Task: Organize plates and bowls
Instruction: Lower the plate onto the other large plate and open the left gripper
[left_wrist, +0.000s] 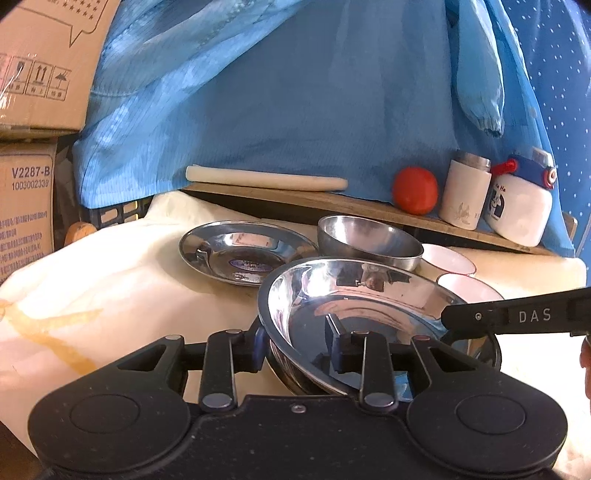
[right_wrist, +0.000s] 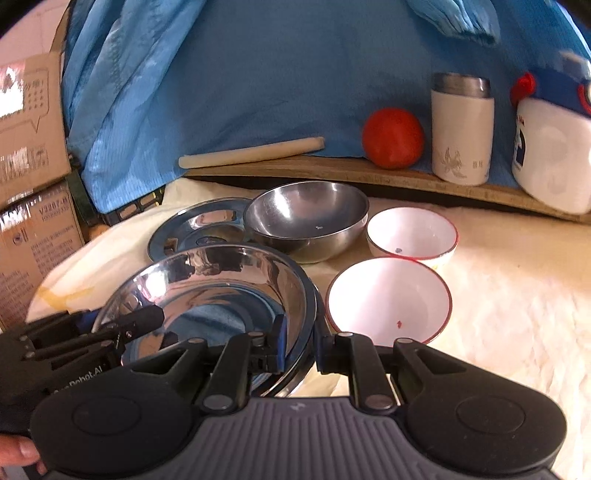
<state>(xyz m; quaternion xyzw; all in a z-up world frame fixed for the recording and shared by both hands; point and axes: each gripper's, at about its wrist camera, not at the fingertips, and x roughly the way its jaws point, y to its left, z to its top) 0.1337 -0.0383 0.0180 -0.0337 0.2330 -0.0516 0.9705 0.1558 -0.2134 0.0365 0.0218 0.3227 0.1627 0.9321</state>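
Observation:
Two shiny steel plates (left_wrist: 354, 295) (right_wrist: 221, 291) are stacked in front of me. My left gripper (left_wrist: 297, 347) is shut on the near left rim of the stack. My right gripper (right_wrist: 301, 345) is shut on its right rim, and shows as a black arm in the left wrist view (left_wrist: 517, 317). Another steel plate (left_wrist: 243, 251) (right_wrist: 195, 229) lies flat behind. A steel bowl (left_wrist: 369, 238) (right_wrist: 306, 218) stands next to it. Two white bowls with red rims (right_wrist: 412, 230) (right_wrist: 388, 299) stand to the right.
A wooden board (right_wrist: 332, 168) at the back carries a rolling pin (right_wrist: 251, 151), a tomato (right_wrist: 392, 138), a white cup (right_wrist: 461, 133) and a white jug (right_wrist: 554, 155). Blue cloth (left_wrist: 295, 92) hangs behind. Cardboard boxes (left_wrist: 26, 206) stand at the left. A cream cloth (right_wrist: 517, 295) covers the table.

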